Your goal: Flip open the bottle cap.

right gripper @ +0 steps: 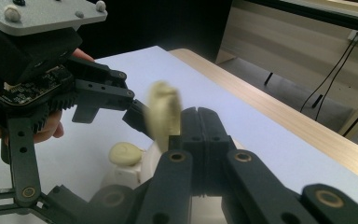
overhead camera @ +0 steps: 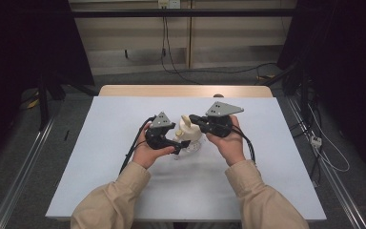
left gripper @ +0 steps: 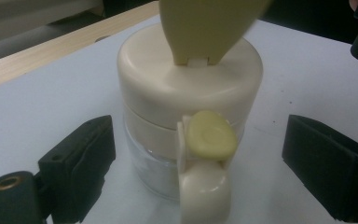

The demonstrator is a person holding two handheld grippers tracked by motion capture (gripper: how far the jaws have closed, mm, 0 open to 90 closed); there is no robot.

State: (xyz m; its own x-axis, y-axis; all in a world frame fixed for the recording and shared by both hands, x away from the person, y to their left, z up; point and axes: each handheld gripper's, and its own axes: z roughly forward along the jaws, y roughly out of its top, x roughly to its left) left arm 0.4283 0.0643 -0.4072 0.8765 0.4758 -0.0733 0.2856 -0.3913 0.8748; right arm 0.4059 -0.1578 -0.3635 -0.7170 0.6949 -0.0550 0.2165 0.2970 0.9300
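Your left gripper (left gripper: pixel 198 161) stands released: its two black pads sit wide on either side of the jar (left gripper: pixel 186 116) with bare table (left gripper: pixel 51 93) showing between each pad and the glass, so nothing is being held there. No earlier look is on hand to compare. The jar sits straight ahead of those jaws, centred between them, its cream lid (left gripper: pixel 191 79) above the pads and its yellow clasp button (left gripper: pixel 212 135) facing the camera on that gripper.

Your right gripper (right gripper: pixel 198 126) is clenched, jaws pressed together. The cream flap (right gripper: pixel 164 116) standing up from the lid lies just beside its tips, at their left in the right gripper view. I cannot tell whether the flap is pinched or merely touched, since it is blurred.

In the high view the jar (overhead camera: pixel 189 136) rests between your two hands, just right of the left gripper (overhead camera: pixel 176 145) and just below-left of the right gripper (overhead camera: pixel 194 118).

The risk I judge: with the left jaws off the glass, any pull or push on the flap acts on an unbraced jar. It may tip or slide across the smooth white sheet. Closing the left pads off-centre could also skid on the glass.
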